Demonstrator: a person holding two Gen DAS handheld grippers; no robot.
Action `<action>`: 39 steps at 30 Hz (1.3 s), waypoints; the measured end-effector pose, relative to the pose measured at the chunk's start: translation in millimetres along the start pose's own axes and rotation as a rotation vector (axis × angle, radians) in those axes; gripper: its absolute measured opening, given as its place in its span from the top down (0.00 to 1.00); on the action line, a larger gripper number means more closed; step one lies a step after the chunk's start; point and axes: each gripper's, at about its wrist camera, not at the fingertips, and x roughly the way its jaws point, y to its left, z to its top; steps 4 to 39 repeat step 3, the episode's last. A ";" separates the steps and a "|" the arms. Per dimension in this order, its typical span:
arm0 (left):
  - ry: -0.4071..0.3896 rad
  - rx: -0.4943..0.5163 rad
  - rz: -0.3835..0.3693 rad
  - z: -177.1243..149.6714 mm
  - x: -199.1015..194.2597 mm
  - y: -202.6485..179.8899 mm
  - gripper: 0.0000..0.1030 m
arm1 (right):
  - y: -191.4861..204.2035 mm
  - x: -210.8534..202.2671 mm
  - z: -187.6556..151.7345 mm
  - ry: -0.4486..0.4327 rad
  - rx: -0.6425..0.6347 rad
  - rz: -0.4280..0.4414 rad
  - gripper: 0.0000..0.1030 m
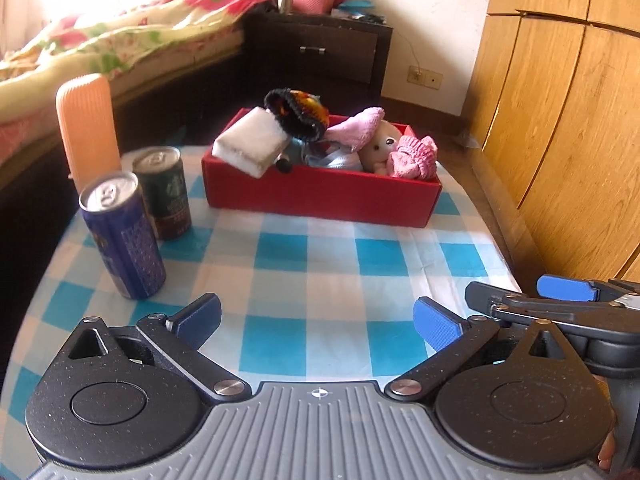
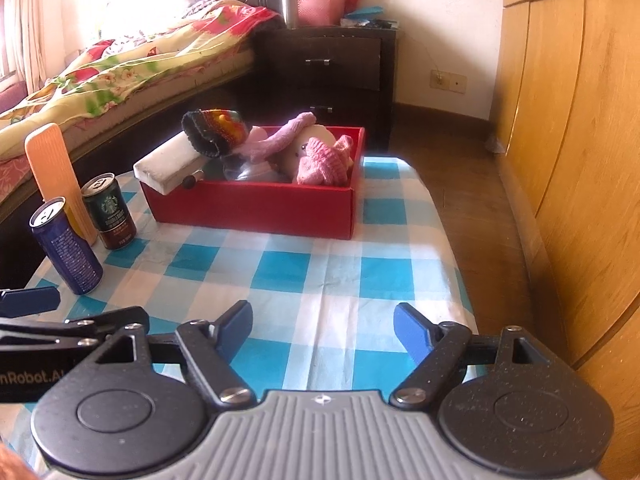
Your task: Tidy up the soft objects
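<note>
Soft toys and knitwear [image 1: 376, 148] fill the red box [image 1: 320, 196] on a blue-checked tablecloth [image 1: 320, 264] beside two cans [image 1: 124, 240], near a bed [image 1: 120, 40] and wooden wardrobe [image 1: 560, 100]. Left gripper [image 1: 316, 320] and right gripper [image 2: 324, 328] hover released, holding nothing.

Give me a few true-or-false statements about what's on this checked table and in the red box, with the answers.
1. The red box holds soft things, among them a pink knitted piece. True.
2. The white sponge block lies flat on the tablecloth. False: it rests tilted over the box's corner.
3. Two drink cans stand beside the box, the blue can nearer the camera than the green can. True.
4. The left gripper clamps a can. False: its jaws are open with nothing between them.
5. The right gripper holds a toy. False: it is open with nothing in it.
</note>
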 end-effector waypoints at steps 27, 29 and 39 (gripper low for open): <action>-0.010 0.008 0.022 0.1 -0.4 0.2 0.05 | -4.7 4.2 -0.8 0.031 0.032 0.017 0.45; -0.010 0.008 0.022 0.1 -0.4 0.2 0.05 | -4.7 4.2 -0.8 0.031 0.032 0.017 0.45; -0.010 0.008 0.022 0.1 -0.4 0.2 0.05 | -4.7 4.2 -0.8 0.031 0.032 0.017 0.45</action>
